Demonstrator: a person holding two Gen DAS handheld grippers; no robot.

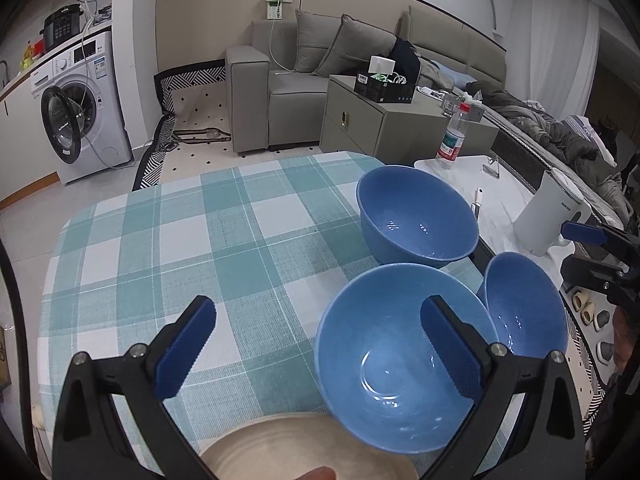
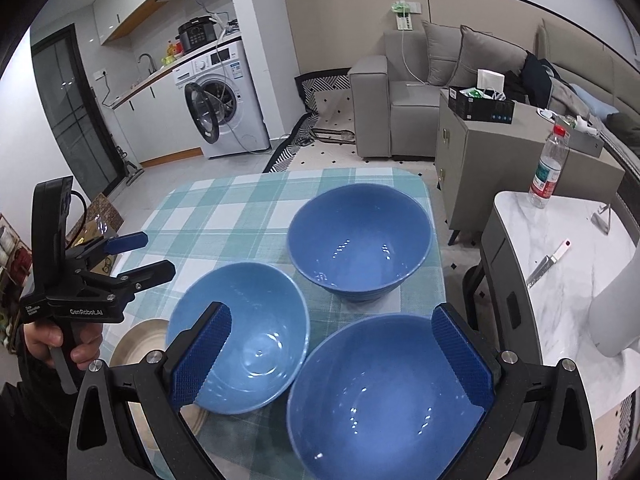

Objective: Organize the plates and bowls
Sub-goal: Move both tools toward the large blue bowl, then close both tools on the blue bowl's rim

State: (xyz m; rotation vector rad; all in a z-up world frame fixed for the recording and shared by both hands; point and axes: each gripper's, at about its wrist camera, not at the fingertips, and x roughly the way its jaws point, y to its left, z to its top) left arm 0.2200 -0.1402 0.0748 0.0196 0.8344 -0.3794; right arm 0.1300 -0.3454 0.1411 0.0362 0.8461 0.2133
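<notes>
Three blue bowls stand on a table under a teal-and-white checked tablecloth. In the right wrist view the far bowl sits at about 12 o'clock, the lighter blue bowl at 9 o'clock, and the near bowl at 6 o'clock, its rim just beside the lighter one's. A beige plate lies at the table's left edge, partly hidden behind the lighter bowl.

The right gripper hangs over the near bowl, jaws wide apart, holding nothing. The left gripper hangs above the tablecloth and the lighter bowl's rim, jaws also spread, empty. A hand grips its handle.

On the marble side table at 3 o'clock stand a water bottle and a knife.
</notes>
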